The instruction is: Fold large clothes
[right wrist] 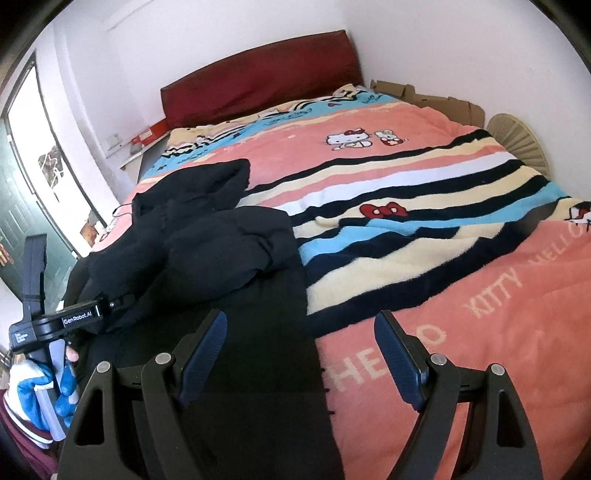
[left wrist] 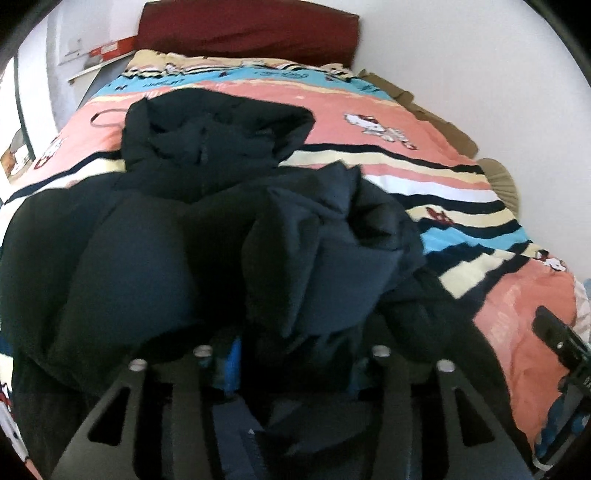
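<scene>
A bulky black padded jacket with a hood (left wrist: 207, 206) lies bunched on the bed, on a fleece blanket of salmon pink with cream, black, white and sky-blue stripes and cartoon cats (right wrist: 424, 206).

In the left wrist view the left tool (left wrist: 291, 373) is pushed low into the near edge of the jacket. Dark folds fill the space between its black fingers and spill over them, so only a strip of blue pad (left wrist: 232, 365) shows. Whether the pads press the cloth cannot be told from here. The hood lies beyond this tool, toward the dark red padded headboard (left wrist: 251, 33).

The right tool (right wrist: 301, 354) stands wide open with nothing between its dark blue ribbed pads (right wrist: 205, 354). It hangs over the jacket's flat black hem, whose right edge runs under the gap; bare blanket lies under its right finger. The heaped bulk of the jacket sits ahead and to its left.
</scene>
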{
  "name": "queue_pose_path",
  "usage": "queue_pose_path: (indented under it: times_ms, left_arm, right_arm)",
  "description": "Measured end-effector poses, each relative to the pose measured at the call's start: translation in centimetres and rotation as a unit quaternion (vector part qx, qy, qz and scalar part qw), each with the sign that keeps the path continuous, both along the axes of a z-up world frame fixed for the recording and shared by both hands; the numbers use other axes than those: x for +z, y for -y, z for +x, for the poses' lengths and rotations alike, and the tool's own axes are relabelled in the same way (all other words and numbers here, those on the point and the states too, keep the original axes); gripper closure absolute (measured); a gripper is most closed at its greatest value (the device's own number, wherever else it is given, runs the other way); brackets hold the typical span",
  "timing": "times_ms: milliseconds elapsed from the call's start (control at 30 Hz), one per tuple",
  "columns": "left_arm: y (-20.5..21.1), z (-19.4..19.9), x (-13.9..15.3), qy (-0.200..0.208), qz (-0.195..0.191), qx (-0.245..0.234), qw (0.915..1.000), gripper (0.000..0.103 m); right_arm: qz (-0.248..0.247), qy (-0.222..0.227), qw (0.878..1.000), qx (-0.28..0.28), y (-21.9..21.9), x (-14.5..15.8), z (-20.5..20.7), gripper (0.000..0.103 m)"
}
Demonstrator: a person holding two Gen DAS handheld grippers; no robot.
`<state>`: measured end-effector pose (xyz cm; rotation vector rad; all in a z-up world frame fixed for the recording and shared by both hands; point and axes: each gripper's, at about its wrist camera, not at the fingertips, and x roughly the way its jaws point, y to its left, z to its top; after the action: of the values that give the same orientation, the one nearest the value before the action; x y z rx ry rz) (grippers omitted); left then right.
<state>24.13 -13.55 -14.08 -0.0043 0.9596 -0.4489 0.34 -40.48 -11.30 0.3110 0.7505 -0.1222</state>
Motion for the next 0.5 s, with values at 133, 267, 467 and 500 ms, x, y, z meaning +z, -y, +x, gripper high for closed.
queue_pose_path:
  times_ms: [133,267,467,500]
  left_arm:
    - [0.5,0.7,1.1,0.005,0.006,0.006,0.9999,0.056]
    - [0.9,2.8,1.2,-0.008,-0.002,0.025,0.9997,0.057]
    - [2.4,3.6,0.4,-0.017,-0.020,0.019,0.9995,0.056]
    - [2.6,3.2,0.4,-0.013,-0.020,0.011,0.9996,0.056]
  right_arm:
    - [-0.007,0.000,1.000,0.012,-1.3,0.5,-0.2,0.022]
    - [-0.019,-0.003,1.000,0.025,-2.7,0.9,-0.2,0.022]
    - [-0.029,-0.017,0.999,0.025,-3.1,0.7,0.1,0.022]
    - [-0.031,-0.019,0.999,0.025,-3.2,0.6,0.1,0.022]
